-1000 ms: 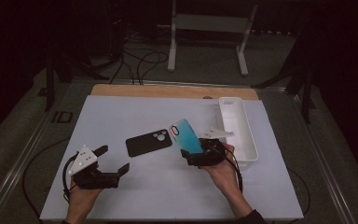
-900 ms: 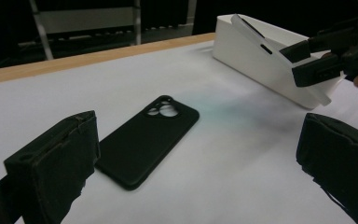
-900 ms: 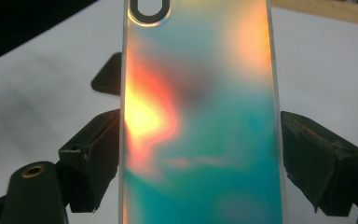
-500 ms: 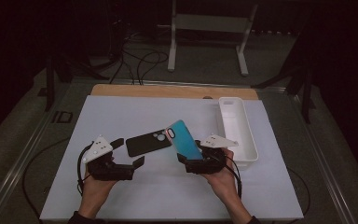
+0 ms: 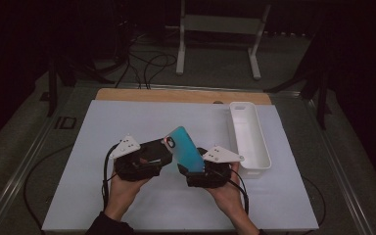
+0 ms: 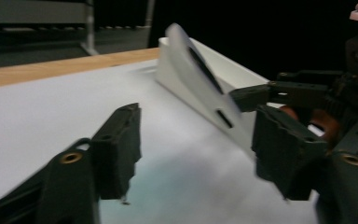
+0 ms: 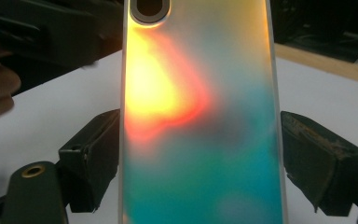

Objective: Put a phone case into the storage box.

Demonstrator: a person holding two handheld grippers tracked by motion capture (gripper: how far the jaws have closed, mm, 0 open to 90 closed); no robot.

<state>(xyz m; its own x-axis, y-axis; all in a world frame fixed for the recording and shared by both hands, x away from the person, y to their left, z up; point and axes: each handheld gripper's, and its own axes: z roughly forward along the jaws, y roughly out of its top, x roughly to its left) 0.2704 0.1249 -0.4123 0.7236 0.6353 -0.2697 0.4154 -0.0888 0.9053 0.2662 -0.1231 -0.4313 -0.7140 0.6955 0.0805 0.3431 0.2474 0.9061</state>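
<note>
Black case mostly hidden by left gripper; phone cropped top/bottom.

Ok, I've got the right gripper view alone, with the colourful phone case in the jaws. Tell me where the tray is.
Observer: The white tray lies on the table just beyond the right gripper, to its right in the high view, and looks empty.
Operator: Now report the left gripper.
Observer: The left gripper has just been closing its jaws, with just bare table between them in its own view.
Operator: Locate the black phone.
Observer: The black phone lies flat, partly under the left gripper in the high view, close beside the phone case.
</note>
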